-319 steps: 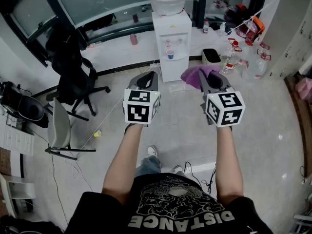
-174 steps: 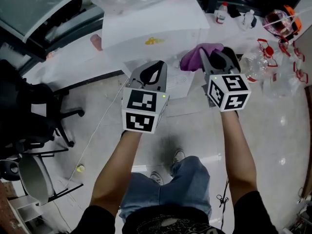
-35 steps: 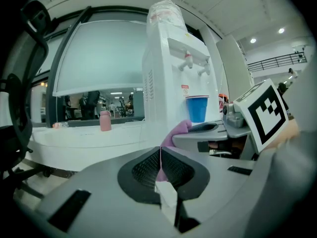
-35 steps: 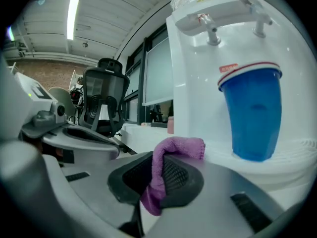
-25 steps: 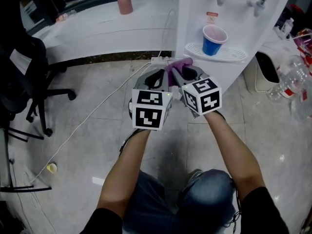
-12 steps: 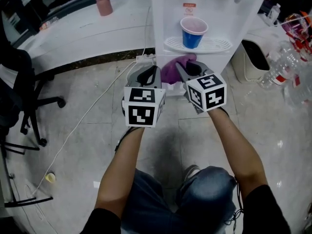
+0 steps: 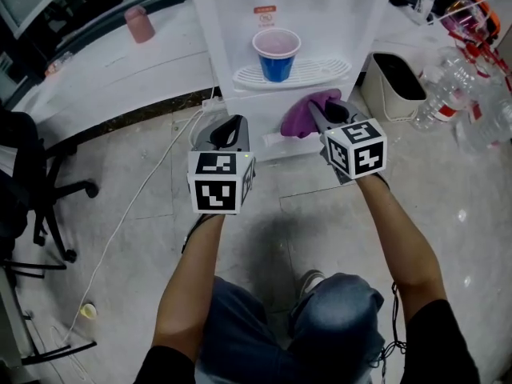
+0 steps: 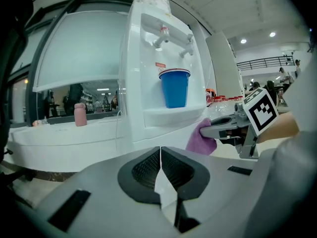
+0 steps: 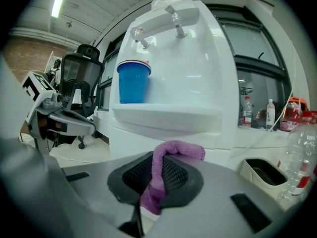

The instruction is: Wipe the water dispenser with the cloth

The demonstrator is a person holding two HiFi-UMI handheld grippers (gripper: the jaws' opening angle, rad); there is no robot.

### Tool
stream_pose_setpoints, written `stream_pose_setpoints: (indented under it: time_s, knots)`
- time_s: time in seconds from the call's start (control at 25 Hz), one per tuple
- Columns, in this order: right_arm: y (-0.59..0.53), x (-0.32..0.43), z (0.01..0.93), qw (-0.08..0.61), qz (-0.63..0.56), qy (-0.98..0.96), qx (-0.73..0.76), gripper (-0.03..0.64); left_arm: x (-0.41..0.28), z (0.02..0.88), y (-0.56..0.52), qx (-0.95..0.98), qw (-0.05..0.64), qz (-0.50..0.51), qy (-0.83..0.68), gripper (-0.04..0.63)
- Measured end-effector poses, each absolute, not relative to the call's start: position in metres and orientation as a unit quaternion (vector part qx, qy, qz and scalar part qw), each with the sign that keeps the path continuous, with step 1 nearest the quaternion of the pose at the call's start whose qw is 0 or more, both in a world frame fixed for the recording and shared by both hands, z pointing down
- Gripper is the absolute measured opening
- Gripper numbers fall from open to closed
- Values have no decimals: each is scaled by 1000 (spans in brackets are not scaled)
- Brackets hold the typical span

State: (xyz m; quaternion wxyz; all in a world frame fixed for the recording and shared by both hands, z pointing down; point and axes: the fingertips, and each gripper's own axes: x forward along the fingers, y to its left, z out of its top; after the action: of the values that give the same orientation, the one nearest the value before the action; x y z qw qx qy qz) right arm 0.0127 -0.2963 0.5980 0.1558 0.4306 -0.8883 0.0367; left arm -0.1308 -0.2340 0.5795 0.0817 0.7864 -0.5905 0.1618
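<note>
Rightward now, cloth [image 7: 306, 113] along dispenser [image 7: 340, 30]

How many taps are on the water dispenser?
2. One red-topped tap sits above the blue cup; the other tap is just to its right. None seem hidden.

Dispenser [image 7: 300, 14] top centre, cup [image 7: 277, 53] on its tray [image 7: 324, 71]. Cloth [image 7: 306, 114] in R gripper [image 7: 318, 112], at dispenser front below tray. L gripper [image 7: 230, 126] beside it, to left. Bin [image 7: 396, 85] right of dispenser, bottles [image 7: 438, 104] beyond. Chair [image 7: 32, 178] far left.
</note>
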Motion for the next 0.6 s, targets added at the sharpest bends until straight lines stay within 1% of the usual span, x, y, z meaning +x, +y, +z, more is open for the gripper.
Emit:
stream_pose_setpoints:
  time_s: [0.36, 0.6]
  knots:
    - [-317, 73, 606, 168, 42, -866, 469, 32, -109, 590, -249, 793, 87, 173, -577, 28]
    - [-321, 85, 606, 181, 43, -864, 467, 32, -98, 594, -255, 797, 93, 173, -571, 28]
